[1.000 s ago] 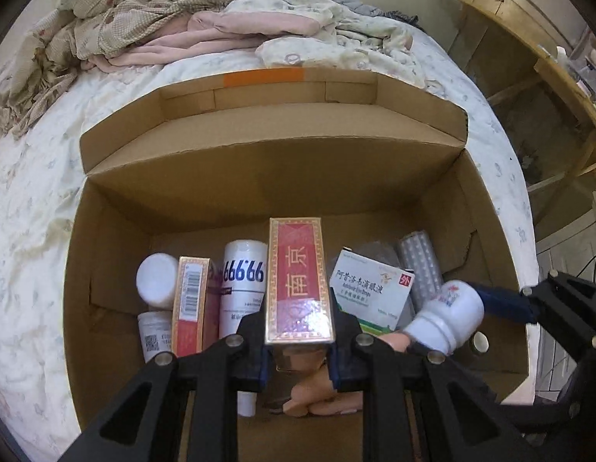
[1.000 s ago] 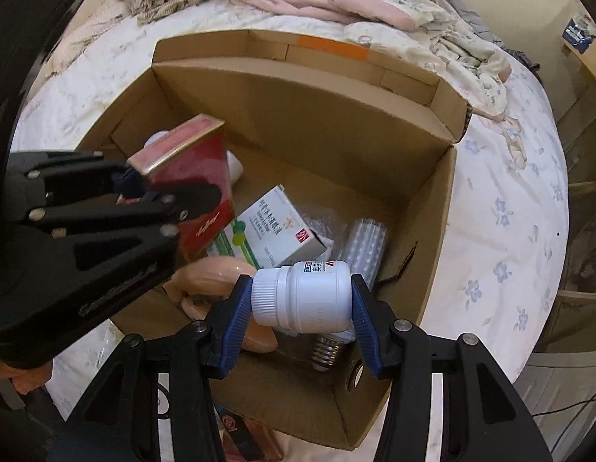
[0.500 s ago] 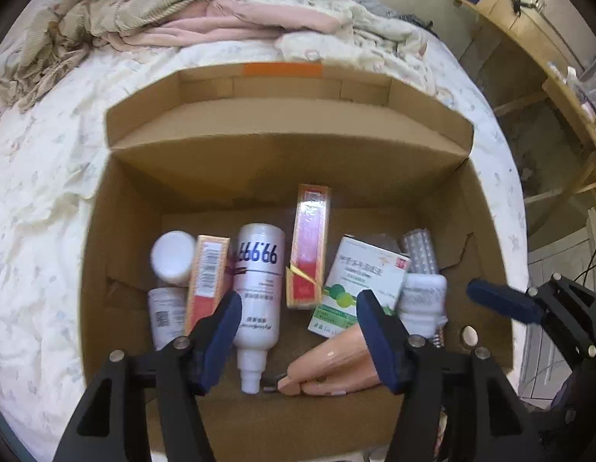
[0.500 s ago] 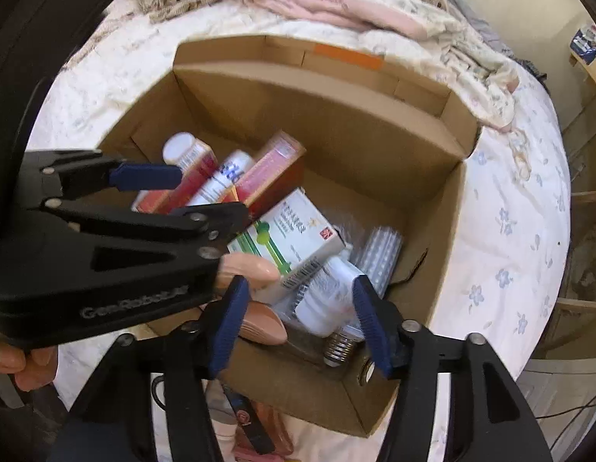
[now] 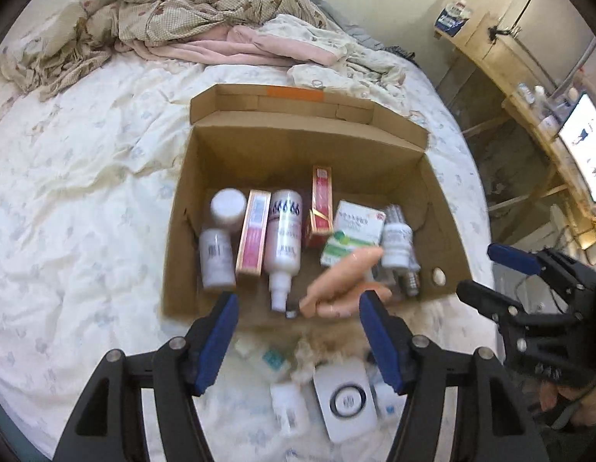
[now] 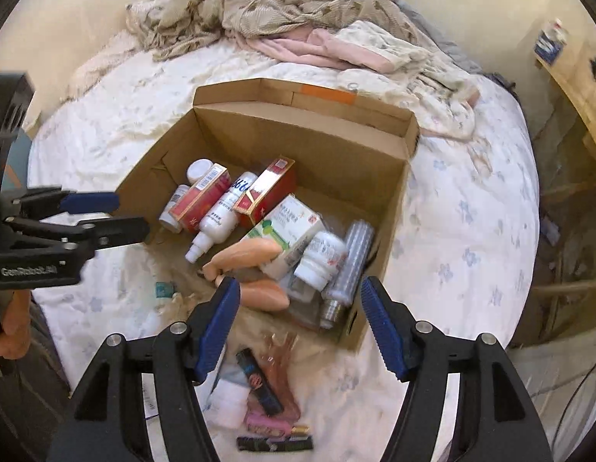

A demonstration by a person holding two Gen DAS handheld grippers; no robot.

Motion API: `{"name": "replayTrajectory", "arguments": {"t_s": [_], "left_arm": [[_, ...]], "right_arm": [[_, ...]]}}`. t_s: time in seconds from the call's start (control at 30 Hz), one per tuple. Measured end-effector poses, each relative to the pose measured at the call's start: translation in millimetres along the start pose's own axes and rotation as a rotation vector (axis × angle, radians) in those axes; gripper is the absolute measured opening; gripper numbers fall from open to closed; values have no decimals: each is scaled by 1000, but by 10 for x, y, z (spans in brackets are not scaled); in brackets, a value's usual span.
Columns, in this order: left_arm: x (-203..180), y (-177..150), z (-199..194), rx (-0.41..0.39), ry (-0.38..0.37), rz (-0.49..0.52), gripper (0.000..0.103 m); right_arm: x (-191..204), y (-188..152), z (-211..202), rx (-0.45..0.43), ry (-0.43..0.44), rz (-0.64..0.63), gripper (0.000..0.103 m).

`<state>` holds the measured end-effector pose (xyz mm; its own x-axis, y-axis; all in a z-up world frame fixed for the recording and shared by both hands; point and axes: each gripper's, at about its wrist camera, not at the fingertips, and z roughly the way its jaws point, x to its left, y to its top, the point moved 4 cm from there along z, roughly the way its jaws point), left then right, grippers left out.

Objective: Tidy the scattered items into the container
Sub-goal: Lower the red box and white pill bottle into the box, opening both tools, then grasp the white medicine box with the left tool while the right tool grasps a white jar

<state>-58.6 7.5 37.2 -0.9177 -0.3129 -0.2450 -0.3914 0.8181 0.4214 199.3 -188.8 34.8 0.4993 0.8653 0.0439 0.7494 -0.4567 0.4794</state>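
An open cardboard box (image 5: 375,154) (image 6: 298,134) stands on the bed. Inside lie a red carton (image 5: 321,200) (image 6: 269,188), a white pill bottle (image 5: 396,238) (image 6: 323,256), a white spray bottle (image 5: 284,231), a green-and-white medicine box (image 5: 353,227) and other items. My left gripper (image 5: 298,308) is open and empty above the box's near wall. My right gripper (image 6: 299,296) is open and empty above the box's near corner. Loose items lie on the bed in front of the box: a white square device (image 5: 346,400), a black tube (image 6: 259,381) and a pink item (image 6: 267,423).
Crumpled blankets (image 5: 205,19) are piled at the far end of the bed. A wooden desk with a monitor (image 5: 583,134) stands to the right. The left gripper shows in the right wrist view (image 6: 86,215), the right gripper in the left wrist view (image 5: 502,273).
Both grippers opened and pulled back and up from the box. The red carton dropped from the left gripper and the white pill bottle from the right; both now lie in the box.
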Motion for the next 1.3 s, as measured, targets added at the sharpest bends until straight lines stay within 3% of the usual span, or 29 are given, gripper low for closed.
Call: {"name": "replayTrajectory", "arguments": {"t_s": [0.23, 0.3, 0.4, 0.47, 0.6, 0.7, 0.87, 0.97, 1.07, 1.23, 1.3], "left_arm": [[58, -464, -159, -8, -14, 29, 66], [93, -594, -123, 7, -34, 11, 66], [177, -804, -46, -1, -50, -23, 68], [272, -962, 66, -12, -26, -63, 74], [354, -1092, 269, 44, -16, -137, 74], [323, -1055, 263, 27, -8, -120, 74], [324, -1068, 291, 42, -10, -125, 74], [313, -1081, 270, 29, -17, -118, 74], [299, -1081, 284, 33, -15, -111, 74], [199, -1180, 275, 79, -45, -59, 74], [75, -1271, 273, 111, -67, -4, 80]], "right_arm": [[-12, -300, -269, -70, -12, 68, 70], [-46, -361, -295, -61, 31, 97, 70], [-72, -440, -195, 0, 196, 164, 69], [-76, -494, -97, 39, 210, 178, 69], [105, -660, 215, 190, 256, 142, 69], [367, -843, 456, 299, 260, 74, 69], [486, -964, 713, 389, 256, 63, 69], [482, -1002, 819, 412, 216, 46, 65], [499, -1050, 920, 429, 212, 18, 48], [404, -985, 797, 388, 251, 58, 47], [389, -920, 662, 347, 299, 76, 46]]}}
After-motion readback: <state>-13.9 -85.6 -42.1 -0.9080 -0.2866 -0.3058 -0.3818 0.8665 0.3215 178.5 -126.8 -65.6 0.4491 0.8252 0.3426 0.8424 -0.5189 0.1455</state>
